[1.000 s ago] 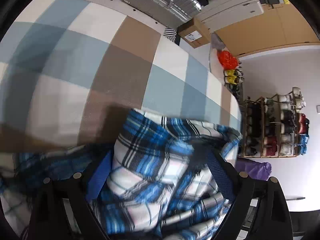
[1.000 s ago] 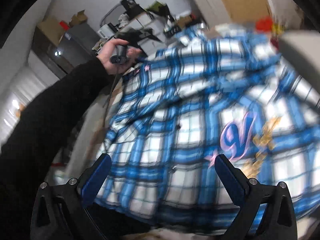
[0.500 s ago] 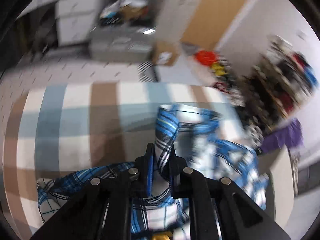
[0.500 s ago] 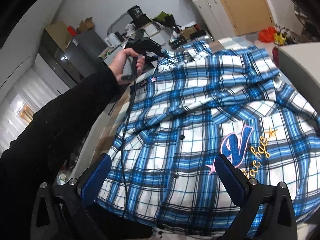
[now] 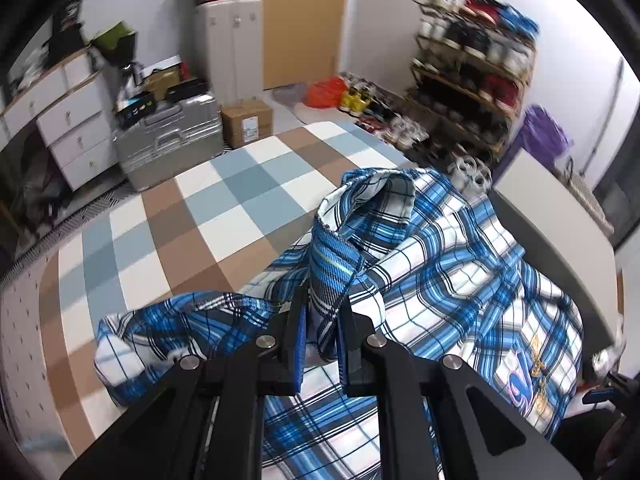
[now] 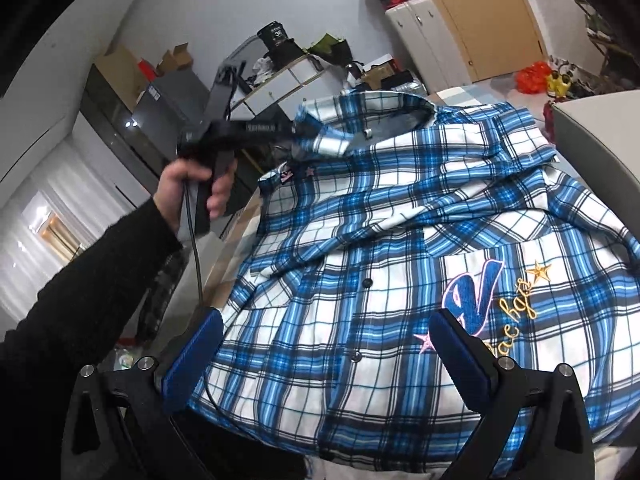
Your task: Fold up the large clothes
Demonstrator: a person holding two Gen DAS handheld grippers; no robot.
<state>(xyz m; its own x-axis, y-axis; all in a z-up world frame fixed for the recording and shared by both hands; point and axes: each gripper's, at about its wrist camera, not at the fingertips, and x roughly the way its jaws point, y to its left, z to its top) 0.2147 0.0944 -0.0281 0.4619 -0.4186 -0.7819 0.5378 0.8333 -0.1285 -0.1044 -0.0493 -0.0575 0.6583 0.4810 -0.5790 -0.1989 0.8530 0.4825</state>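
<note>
step: lifting collar | left gripper (image 5: 322,336) pinching plaid shirt (image 5: 440,264), keeping fabric taut | right gripper (image 6: 328,352) hovering spread, not gripping

- My left gripper (image 5: 322,312) is clamped tight on a fold of cloth, pointing steeply down.
- My right gripper (image 6: 326,344) hangs with jaws spread wide, gripping nothing.
- My left hand (image 6: 192,188) squeezes its handle.
</note>
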